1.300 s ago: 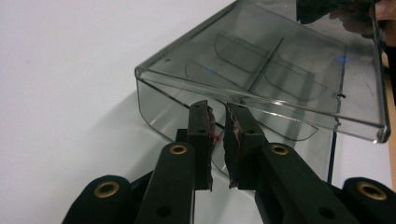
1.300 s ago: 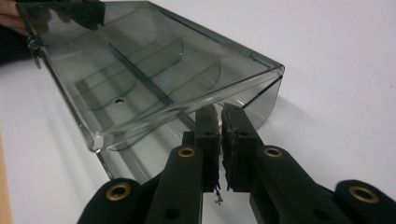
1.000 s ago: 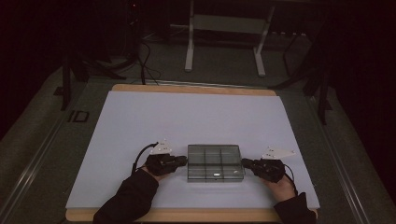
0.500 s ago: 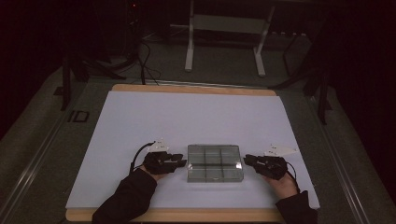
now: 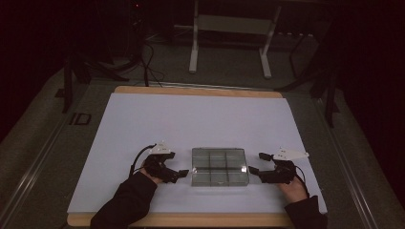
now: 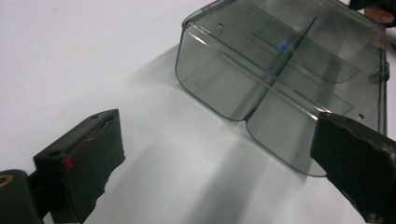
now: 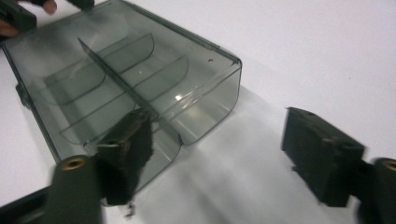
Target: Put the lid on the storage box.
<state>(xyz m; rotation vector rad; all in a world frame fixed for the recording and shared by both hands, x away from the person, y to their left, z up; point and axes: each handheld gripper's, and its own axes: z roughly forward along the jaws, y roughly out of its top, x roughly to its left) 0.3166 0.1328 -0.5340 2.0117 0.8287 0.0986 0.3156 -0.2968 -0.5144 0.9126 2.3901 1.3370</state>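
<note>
A smoky clear plastic box with inner dividers lies flat on the white table sheet, near the front edge. My left gripper is just off the box's left side, open, with its tips pointing at it. My right gripper is open just off the right side. In the left gripper view the box lies beyond the open gripper, whose jaws are spread wide on bare sheet. In the right gripper view the gripper is open, and its left jaw overlaps the near corner of the box.
The table's wooden rim shows along the front and back. Behind the table a metal stand and cables sit on the dark floor. The sheet stretches bare beyond the box.
Both grippers have drawn back slightly from the box's sides. The box has stayed where it was.
</note>
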